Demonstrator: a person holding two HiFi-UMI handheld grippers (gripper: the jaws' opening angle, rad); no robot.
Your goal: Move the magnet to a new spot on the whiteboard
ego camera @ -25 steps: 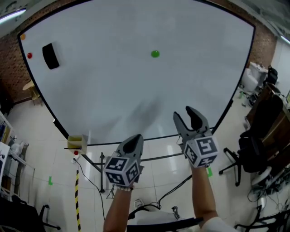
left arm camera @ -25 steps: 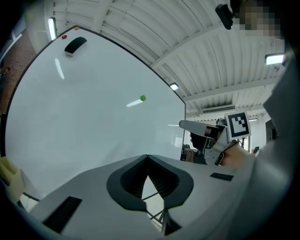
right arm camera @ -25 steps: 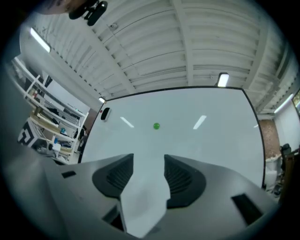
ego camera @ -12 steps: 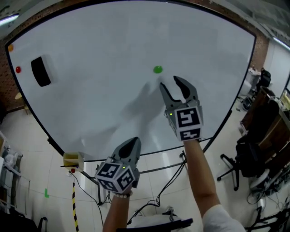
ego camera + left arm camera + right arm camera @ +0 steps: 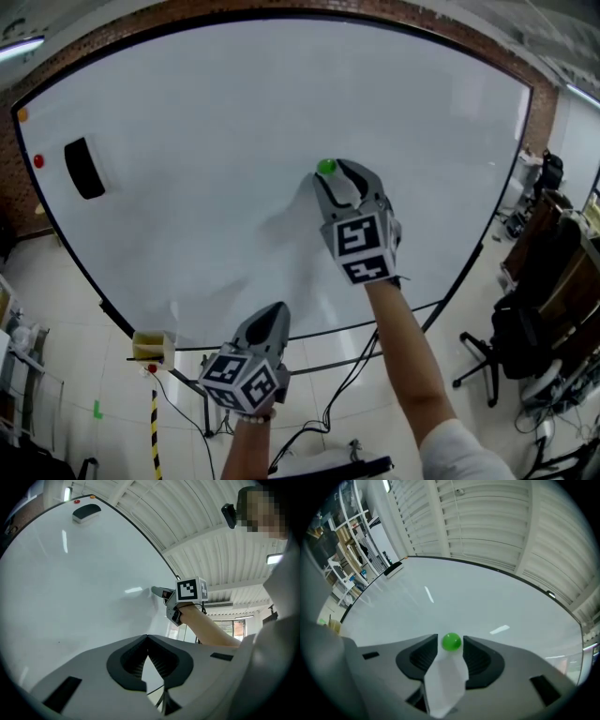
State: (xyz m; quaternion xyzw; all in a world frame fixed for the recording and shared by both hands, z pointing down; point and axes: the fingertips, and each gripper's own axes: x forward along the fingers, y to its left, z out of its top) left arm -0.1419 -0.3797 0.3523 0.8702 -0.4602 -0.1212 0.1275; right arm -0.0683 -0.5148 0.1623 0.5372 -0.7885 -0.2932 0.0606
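Right gripper (image 5: 336, 172) raised against a whiteboard (image 5: 187, 141), jaws closing around a green magnet (image 5: 326, 167); left gripper (image 5: 274, 311) hangs lower.

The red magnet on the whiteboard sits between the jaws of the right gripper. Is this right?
Only the colour is wrong: the magnet is green, as the right gripper view shows. It does sit on the whiteboard between the closing jaws of the right gripper.

Brick wall (image 5: 539, 112) arcs across my twelve o'clock; glossy pale floor (image 5: 56, 309) at seven, black office chair (image 5: 511, 342) at four, strip light (image 5: 19, 44) at ten.
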